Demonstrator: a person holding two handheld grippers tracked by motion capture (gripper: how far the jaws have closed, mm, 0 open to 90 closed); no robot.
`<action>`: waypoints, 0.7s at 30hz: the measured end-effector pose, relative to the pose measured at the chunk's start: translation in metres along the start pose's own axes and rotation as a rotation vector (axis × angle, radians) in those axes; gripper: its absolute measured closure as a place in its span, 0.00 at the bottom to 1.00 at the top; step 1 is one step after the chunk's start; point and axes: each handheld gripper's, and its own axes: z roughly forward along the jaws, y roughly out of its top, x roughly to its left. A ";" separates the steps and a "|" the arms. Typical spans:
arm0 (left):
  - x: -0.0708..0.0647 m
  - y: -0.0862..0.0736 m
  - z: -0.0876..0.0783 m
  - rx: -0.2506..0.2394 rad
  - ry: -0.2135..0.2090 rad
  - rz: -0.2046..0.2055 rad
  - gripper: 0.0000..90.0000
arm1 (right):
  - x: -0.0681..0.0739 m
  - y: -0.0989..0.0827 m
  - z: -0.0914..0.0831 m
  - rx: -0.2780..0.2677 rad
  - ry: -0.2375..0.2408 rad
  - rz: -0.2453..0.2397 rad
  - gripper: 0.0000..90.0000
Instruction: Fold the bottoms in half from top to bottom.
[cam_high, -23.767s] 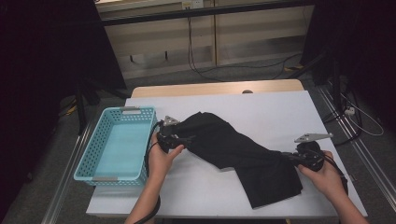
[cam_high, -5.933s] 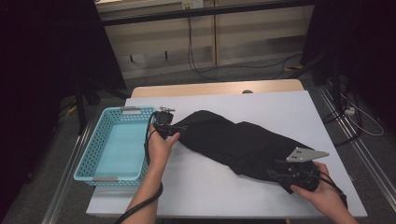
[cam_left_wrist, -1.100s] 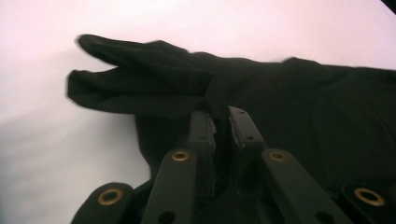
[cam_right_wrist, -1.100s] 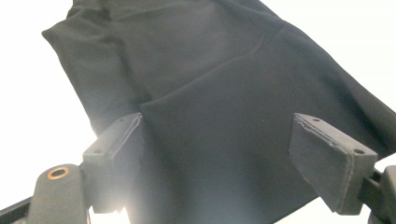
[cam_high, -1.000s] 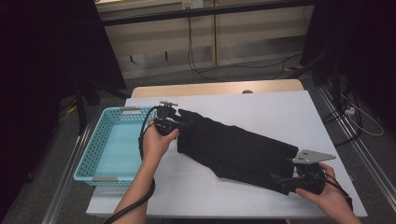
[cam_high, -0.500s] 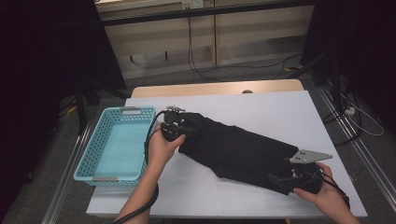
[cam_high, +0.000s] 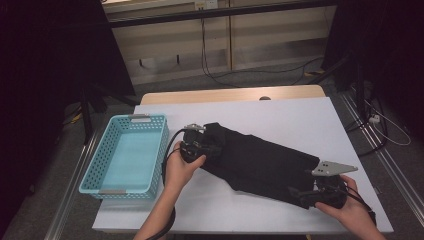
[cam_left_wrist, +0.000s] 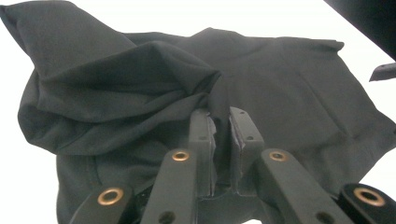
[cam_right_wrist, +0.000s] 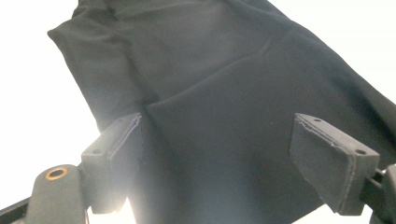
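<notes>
Garment (cam_high: 260, 162): black, lying slantwise on white table (cam_high: 280, 117) | left gripper (cam_left_wrist: 223, 128): clamped on bunched fold | right gripper (cam_right_wrist: 217, 149): jaws spread wide over cloth edge, not pinching | basket (cam_high: 95, 170): left of garment

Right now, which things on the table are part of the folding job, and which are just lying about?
In the job:
- black garment, spread on the table
- left tool, shut on a fold of it
- right tool, open at its other end

Lying about:
- blue basket, nothing in it
</notes>
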 end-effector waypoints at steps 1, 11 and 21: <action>-0.001 -0.001 0.002 0.009 0.005 0.009 0.90 | 0.000 0.000 0.000 -0.001 0.001 0.000 0.20; -0.008 -0.006 0.004 0.015 -0.004 0.030 0.90 | 0.000 0.000 0.001 -0.004 -0.005 0.003 0.19; -0.012 -0.005 0.007 0.009 -0.019 0.038 0.90 | 0.002 -0.001 0.001 -0.003 -0.004 0.000 0.19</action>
